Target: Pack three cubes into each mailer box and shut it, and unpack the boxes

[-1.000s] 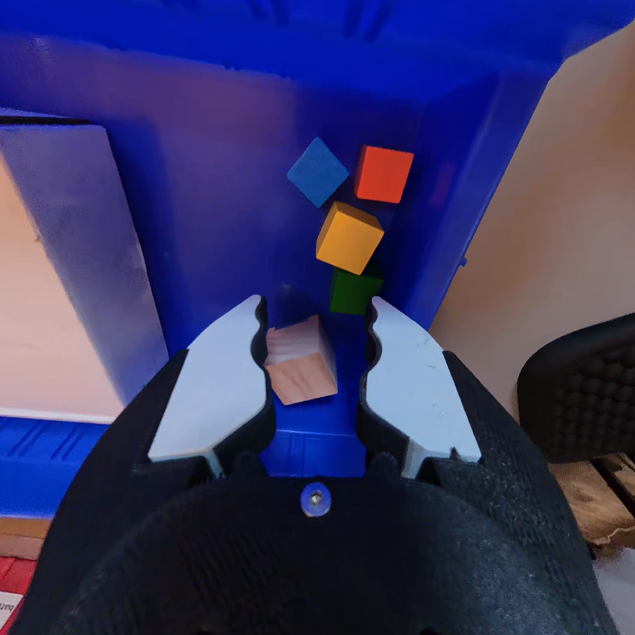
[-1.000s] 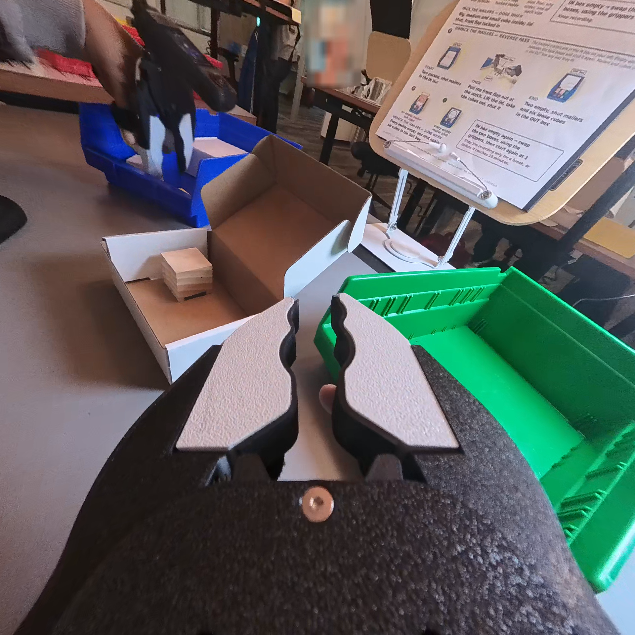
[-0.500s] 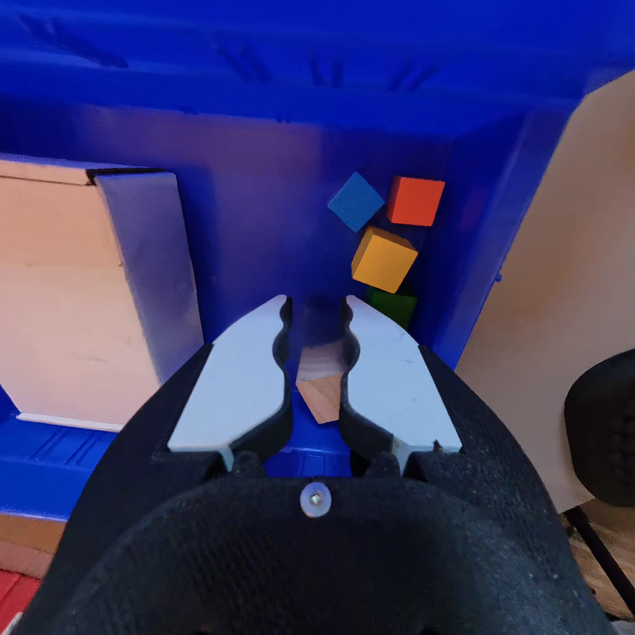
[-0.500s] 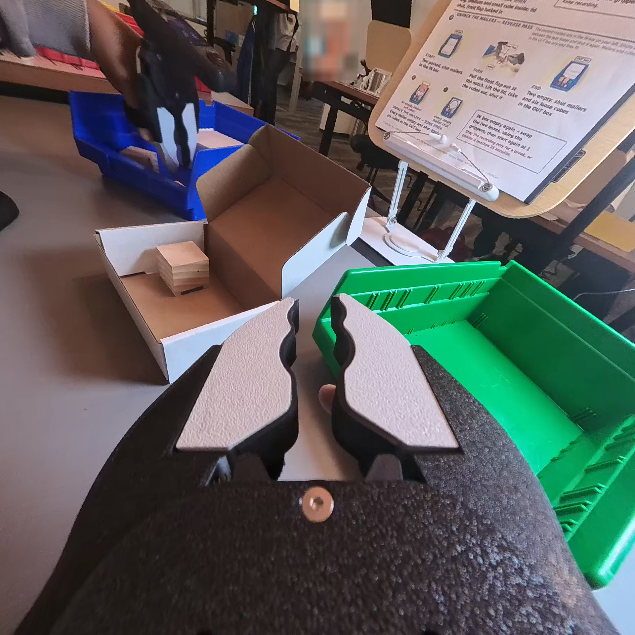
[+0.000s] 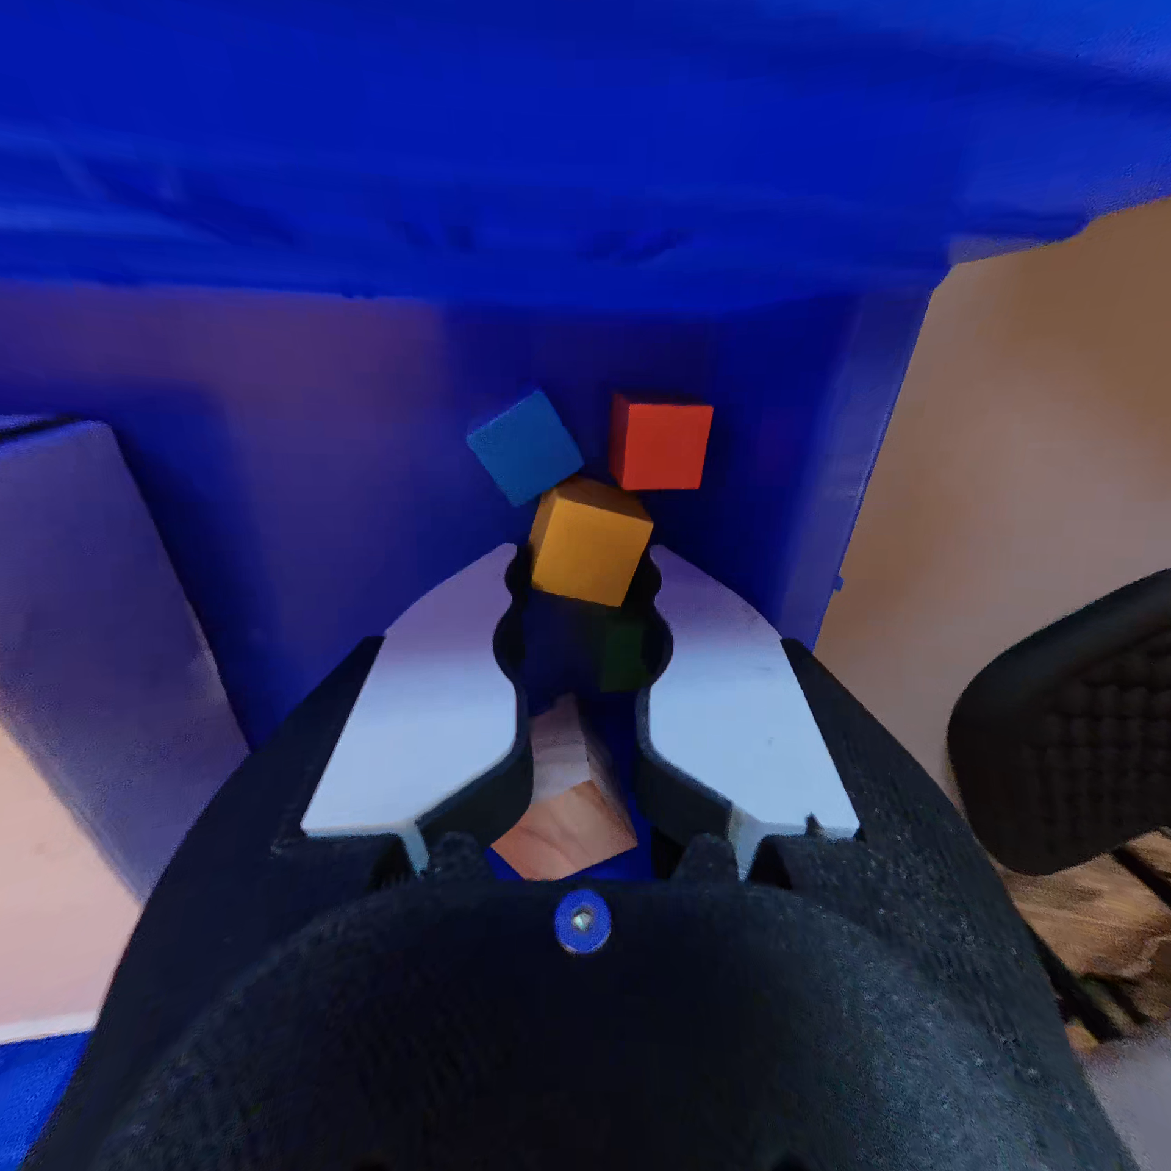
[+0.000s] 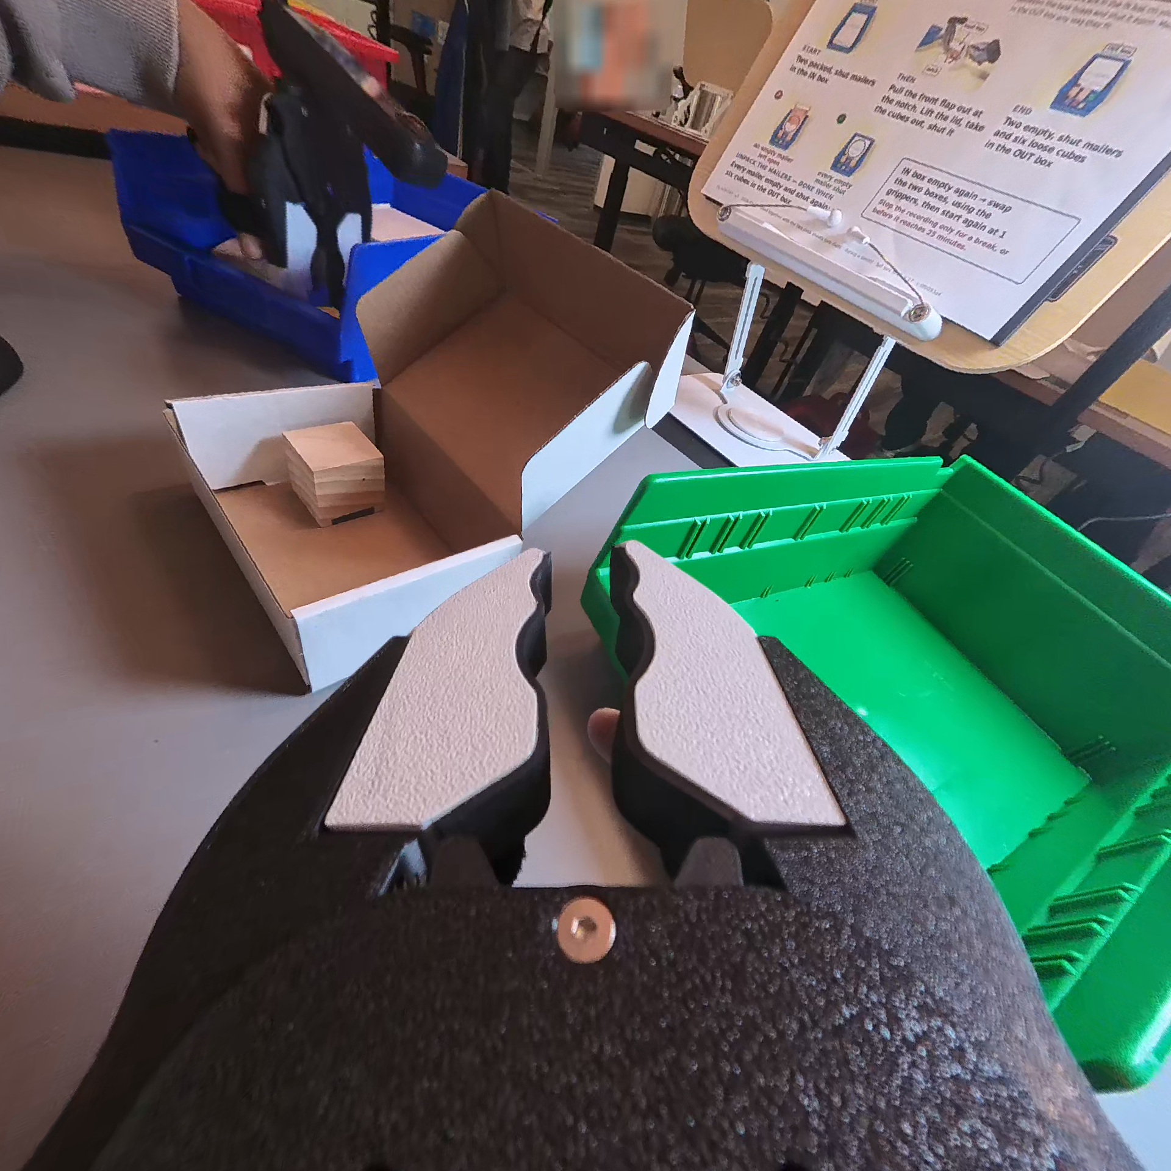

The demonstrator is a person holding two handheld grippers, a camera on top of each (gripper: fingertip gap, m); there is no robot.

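My left gripper (image 5: 582, 557) reaches into the blue bin (image 5: 570, 190). Its jaws are part open and flank a yellow cube (image 5: 586, 545); I cannot see them pressing it. A blue cube (image 5: 524, 447) and a red cube (image 5: 659, 441) lie just beyond. A dark green cube (image 5: 624, 652) shows between the fingers, and a wooden cube (image 5: 570, 817) lies under their base. My right gripper (image 6: 578, 564) is narrowly open and empty above the table. An open mailer box (image 6: 405, 608) holds a larger wooden cube (image 6: 336, 469). The right wrist view also shows the left gripper (image 6: 313, 253) in the blue bin (image 6: 266, 304).
An empty green bin (image 6: 950, 665) stands right of the open mailer. An instruction board on a white stand (image 6: 950, 158) rises behind it. A second mailer (image 5: 95, 602) lies in the blue bin's left part. A black padded object (image 5: 1064, 729) sits right of that bin.
My left gripper moved forward past the wooden cube to the yellow cube; its jaws narrowed, then widened a little. The right gripper drifted slightly and kept its gap.
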